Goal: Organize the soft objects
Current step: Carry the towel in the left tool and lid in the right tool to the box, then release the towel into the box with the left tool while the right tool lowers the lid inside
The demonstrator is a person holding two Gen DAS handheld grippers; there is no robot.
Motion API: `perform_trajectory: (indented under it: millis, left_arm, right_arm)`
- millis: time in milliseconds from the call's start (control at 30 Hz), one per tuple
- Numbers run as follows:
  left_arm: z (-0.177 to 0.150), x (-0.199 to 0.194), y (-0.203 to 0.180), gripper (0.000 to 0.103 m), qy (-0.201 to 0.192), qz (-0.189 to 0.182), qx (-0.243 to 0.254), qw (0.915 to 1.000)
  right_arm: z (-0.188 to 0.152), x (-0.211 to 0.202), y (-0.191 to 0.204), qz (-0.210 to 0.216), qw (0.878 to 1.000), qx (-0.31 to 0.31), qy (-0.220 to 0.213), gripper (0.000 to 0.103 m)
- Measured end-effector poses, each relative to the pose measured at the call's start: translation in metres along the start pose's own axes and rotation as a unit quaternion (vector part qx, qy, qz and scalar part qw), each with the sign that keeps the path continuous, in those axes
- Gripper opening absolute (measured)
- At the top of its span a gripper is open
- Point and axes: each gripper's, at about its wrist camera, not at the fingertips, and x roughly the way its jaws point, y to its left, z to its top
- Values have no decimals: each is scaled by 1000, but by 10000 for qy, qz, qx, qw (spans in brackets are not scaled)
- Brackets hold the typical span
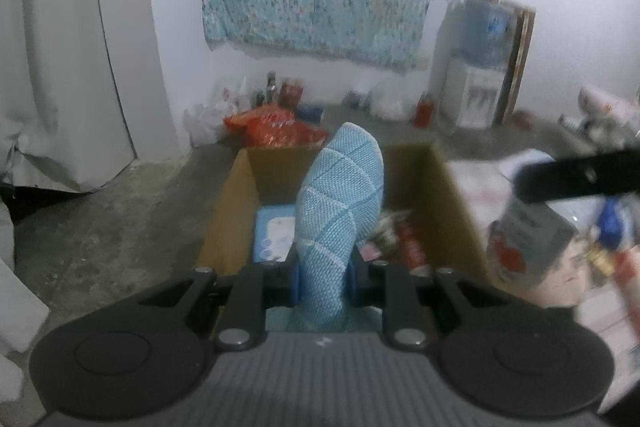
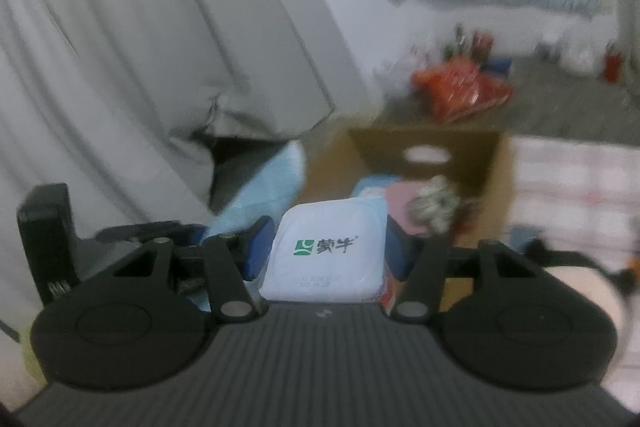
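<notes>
The left tongs (image 1: 323, 277) are clamped narrowly on a light blue knitted sock (image 1: 340, 203), which stands up between the blue pads (image 1: 295, 281) and leans slightly to the right. Directly ahead of and below these tongs sits an open cardboard box (image 1: 236, 211) on the grey floor (image 1: 100, 227); inside it, to the left of the sock, lies a pale blue packet (image 1: 274, 237), and to the right some red-and-white items that are too blurred to name.

The right tongs (image 2: 324, 251) hold a soft white pouch (image 2: 330, 251) with a green logo and lettering, gripped at middling width with a pad against each side. The same box lies just ahead of them, with an oval handle hole (image 2: 427, 154) in its far wall. The sock shows to the left of these tongs, beside the box. Beyond the box, an orange-red bag (image 2: 460, 91) rests on the floor, perhaps a snack bag, though the view is smeared.
</notes>
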Motion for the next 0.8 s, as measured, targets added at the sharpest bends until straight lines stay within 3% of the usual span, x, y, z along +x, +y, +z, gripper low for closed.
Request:
perform_trajectory:
  millis: [200,433,567,800]
  left_arm:
    - [0,63,25,22,568,303,359,9973]
    - [0,119,37,24,1121,409,635,9908]
    - [-3,136,35,26,1299,449,874,9866]
    - [-5,159,36,40,1526,571,983,9817]
  right_arm:
    - [18,96,2,-16,9958,480,775,56]
    - [13,173,-24,-317,9839,1098,1372,56]
    - [7,209,-37,-397,9777,1369,1542,56]
    - [1,245,-41,-413,9758,1476,1558,56]
